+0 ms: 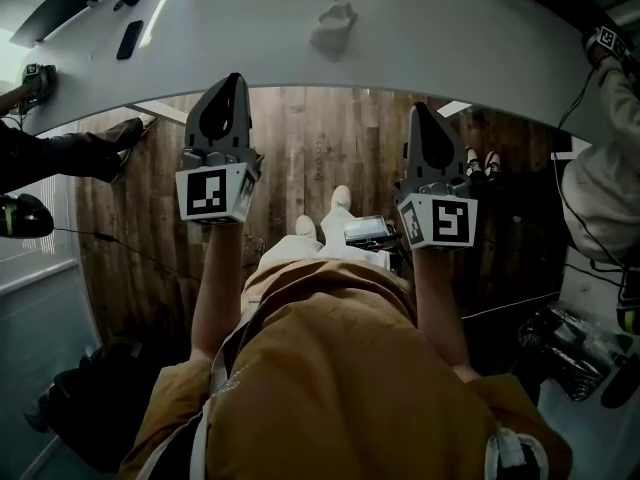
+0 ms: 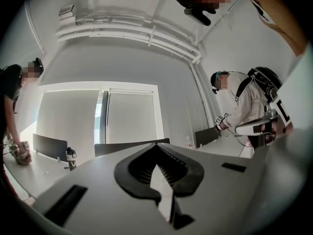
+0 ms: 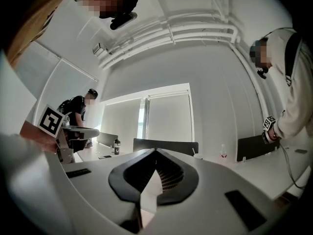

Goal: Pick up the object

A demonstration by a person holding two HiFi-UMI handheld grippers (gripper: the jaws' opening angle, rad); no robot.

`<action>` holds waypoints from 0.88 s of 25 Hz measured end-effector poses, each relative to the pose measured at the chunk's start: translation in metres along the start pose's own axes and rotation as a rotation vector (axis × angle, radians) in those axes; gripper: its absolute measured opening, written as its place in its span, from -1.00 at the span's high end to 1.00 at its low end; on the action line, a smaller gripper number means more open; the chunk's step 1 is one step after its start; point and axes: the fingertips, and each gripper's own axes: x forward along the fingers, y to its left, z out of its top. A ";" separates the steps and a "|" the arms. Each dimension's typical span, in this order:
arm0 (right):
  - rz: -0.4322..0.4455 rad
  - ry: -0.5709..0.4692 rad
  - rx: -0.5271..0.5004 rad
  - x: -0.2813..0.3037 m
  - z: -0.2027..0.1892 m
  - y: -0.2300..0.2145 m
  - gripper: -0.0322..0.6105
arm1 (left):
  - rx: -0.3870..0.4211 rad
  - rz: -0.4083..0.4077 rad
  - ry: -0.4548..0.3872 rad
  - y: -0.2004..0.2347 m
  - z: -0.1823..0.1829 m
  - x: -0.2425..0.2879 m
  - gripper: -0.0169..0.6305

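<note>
White object (image 1: 334, 26) sits on the table (image 1: 450, 38), well ahead of both claws and untouched. My left gripper (image 1: 232, 84) and right gripper (image 1: 420, 114) hover short of the table edge, jaws pressed together on nothing. The approach has not begun, I judge. Next: open one, then reach forward.

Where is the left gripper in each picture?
Head view: the left gripper is left of middle, pointing toward the table.
Left gripper view: the gripper fills the bottom middle, jaws shut.
Right gripper view: it is at the far left, with its marker cube showing.
Shared landmark: the person in white is at the right in all three.
</note>
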 end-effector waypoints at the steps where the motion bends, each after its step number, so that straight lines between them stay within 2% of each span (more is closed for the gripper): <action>1: 0.002 -0.005 0.004 0.005 0.001 -0.006 0.88 | 0.002 0.002 -0.003 -0.001 0.002 0.008 0.93; 13: 0.027 -0.007 0.031 0.040 -0.004 -0.048 0.88 | 0.001 0.009 0.009 -0.014 0.001 0.060 0.93; 22: 0.003 -0.002 0.013 0.096 -0.002 -0.058 0.88 | -0.006 -0.007 -0.003 0.015 -0.001 0.112 0.93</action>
